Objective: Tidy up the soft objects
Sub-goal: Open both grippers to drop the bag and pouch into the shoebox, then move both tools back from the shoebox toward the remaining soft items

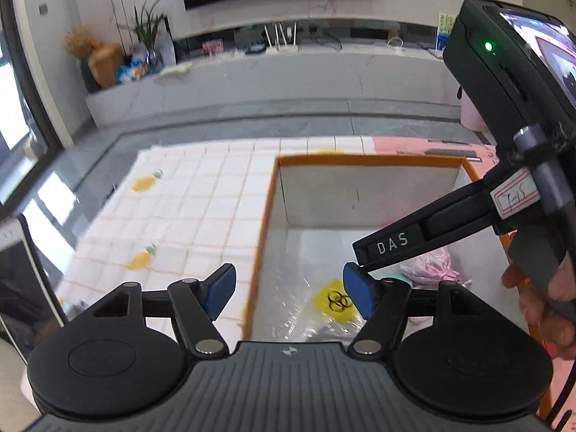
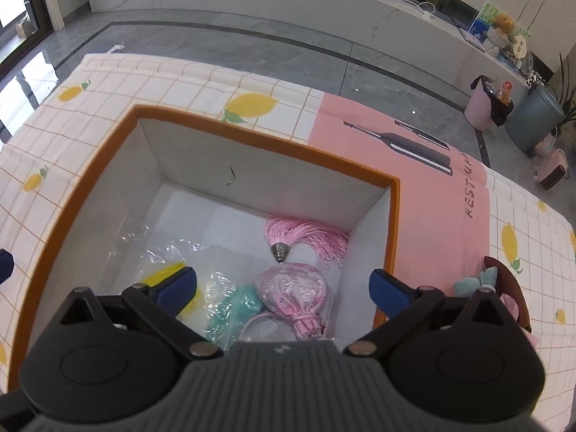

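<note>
An orange-rimmed white box (image 2: 394, 216) (image 1: 268, 216) stands on the lemon-print cloth. Inside lie a pink brocade sachet (image 2: 293, 293) (image 1: 426, 264) with its pink tassel (image 2: 309, 237), a teal soft item in clear plastic (image 2: 234, 309) and a clear bag with a yellow biohazard label (image 1: 336, 300) (image 2: 162, 273). My right gripper (image 2: 282, 289) hangs open over the box, above the sachet, pads touching nothing. My left gripper (image 1: 288, 293) is open over the box's left wall, with nothing between its blue pads. The right gripper's body crosses the left wrist view from the right.
A soft teal and pink item on a brown holder (image 2: 489, 280) sits on the cloth right of the box. A pink printed mat (image 2: 414, 165) lies behind it. A phone (image 1: 21, 280) lies at the cloth's left. Grey floor, bins (image 2: 484, 104) and a low stone shelf (image 1: 252, 79) lie beyond.
</note>
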A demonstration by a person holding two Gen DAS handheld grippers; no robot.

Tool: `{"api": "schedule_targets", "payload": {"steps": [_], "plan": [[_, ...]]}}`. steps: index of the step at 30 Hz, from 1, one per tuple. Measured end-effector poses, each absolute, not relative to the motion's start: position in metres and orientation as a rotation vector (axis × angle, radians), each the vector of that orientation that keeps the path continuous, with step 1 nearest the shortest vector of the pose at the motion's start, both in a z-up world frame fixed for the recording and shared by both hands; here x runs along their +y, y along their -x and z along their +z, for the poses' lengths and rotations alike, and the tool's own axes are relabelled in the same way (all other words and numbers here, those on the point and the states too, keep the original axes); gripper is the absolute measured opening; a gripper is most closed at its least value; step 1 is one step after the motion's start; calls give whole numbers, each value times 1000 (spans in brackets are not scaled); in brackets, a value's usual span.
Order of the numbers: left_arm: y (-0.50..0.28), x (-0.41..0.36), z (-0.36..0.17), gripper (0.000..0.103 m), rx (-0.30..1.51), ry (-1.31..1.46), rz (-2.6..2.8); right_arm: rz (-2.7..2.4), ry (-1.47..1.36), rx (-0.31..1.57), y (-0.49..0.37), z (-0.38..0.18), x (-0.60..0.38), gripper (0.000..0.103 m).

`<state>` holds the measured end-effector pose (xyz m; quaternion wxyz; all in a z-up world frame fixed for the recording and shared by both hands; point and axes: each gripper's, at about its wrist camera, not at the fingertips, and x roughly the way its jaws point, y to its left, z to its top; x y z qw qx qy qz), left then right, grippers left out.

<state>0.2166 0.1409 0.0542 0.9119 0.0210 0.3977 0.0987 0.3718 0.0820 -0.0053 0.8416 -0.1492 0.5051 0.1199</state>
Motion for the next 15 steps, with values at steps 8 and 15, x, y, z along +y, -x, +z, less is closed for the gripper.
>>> {"api": "schedule_targets", "payload": {"steps": [8, 15], "plan": [[-211, 139, 71, 87, 790, -80, 238, 284, 332, 1013, -361, 18, 86, 100], [-208, 125, 93, 87, 770, -108, 250, 282, 314, 997, -350, 44, 76, 100]]}}
